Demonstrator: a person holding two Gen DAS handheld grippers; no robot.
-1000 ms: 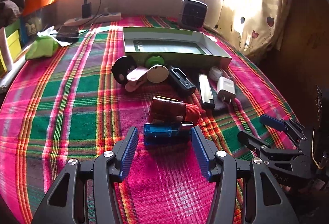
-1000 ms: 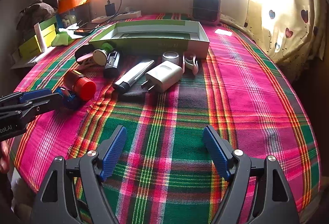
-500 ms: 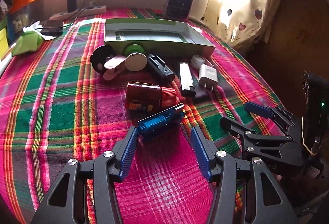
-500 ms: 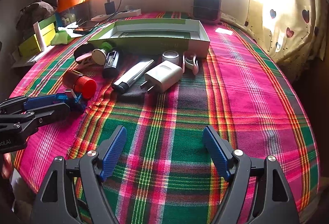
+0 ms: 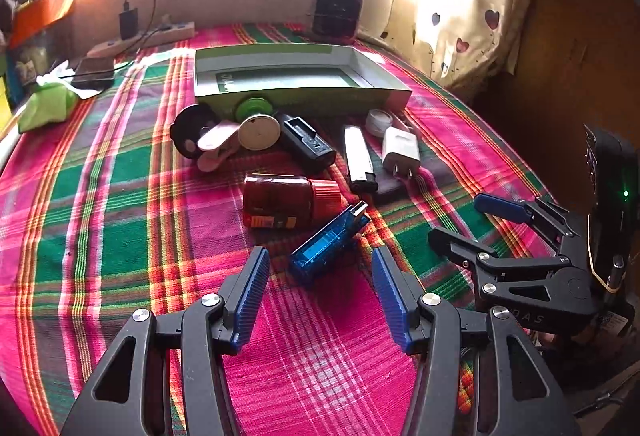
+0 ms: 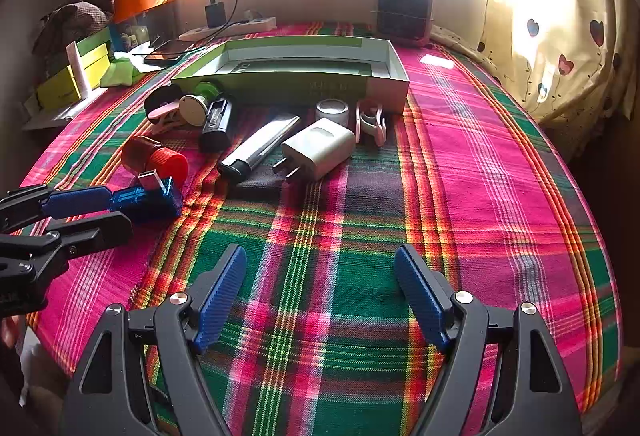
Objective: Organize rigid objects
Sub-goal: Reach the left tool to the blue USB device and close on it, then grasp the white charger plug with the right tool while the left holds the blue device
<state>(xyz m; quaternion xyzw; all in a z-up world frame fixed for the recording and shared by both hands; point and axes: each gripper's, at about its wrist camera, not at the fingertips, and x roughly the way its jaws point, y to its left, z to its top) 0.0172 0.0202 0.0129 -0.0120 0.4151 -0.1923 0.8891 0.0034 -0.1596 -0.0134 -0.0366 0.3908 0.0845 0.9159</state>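
Plaid cloth: one blue USB stick, seemingly untouched; left gripper, right gripper agape.

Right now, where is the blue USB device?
In the left wrist view the blue USB device lies tilted on the cloth, just ahead of the open left tool, near the red-capped bottle.

Left gripper: body cut off by the lower frame edge in the left wrist view; right gripper: likewise in the right wrist view; blue USB device: near end hidden behind a left gripper finger at left of frame; green box: printed text too blurred to read; window at top overexposed.
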